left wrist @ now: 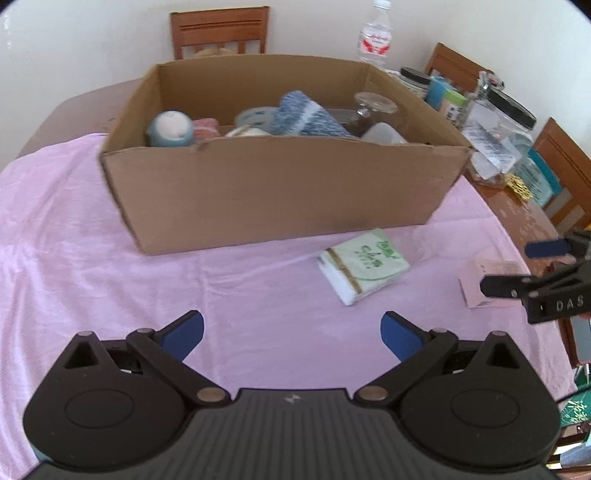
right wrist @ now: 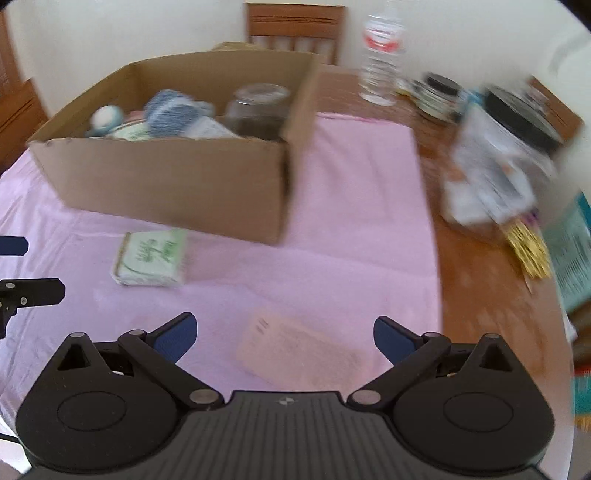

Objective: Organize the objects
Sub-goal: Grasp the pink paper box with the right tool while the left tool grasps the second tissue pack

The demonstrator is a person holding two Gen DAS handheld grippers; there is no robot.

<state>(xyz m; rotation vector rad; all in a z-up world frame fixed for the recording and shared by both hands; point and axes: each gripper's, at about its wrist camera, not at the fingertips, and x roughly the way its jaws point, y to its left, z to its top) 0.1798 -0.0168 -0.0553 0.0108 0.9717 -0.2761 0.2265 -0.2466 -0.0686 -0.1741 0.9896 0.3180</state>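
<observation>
Beyond the pink cloth (left wrist: 74, 240) you see bare brown counter (right wrist: 480, 295) on your right side. A clear water bottle (right wrist: 380, 55) with a red label stands upright near the far edge. Just beside it sits a low jar with a black lid (right wrist: 439, 92). Nearer you, a large clear jar with a black lid (left wrist: 506, 122) stands on the wood, with a bunch of gold clips (right wrist: 528, 251) lying at its foot. Wooden chairs ring the counter: one (left wrist: 219, 31) behind the far side, two more (left wrist: 565, 173) along the right, against a plain pale wall (left wrist: 74, 48).
</observation>
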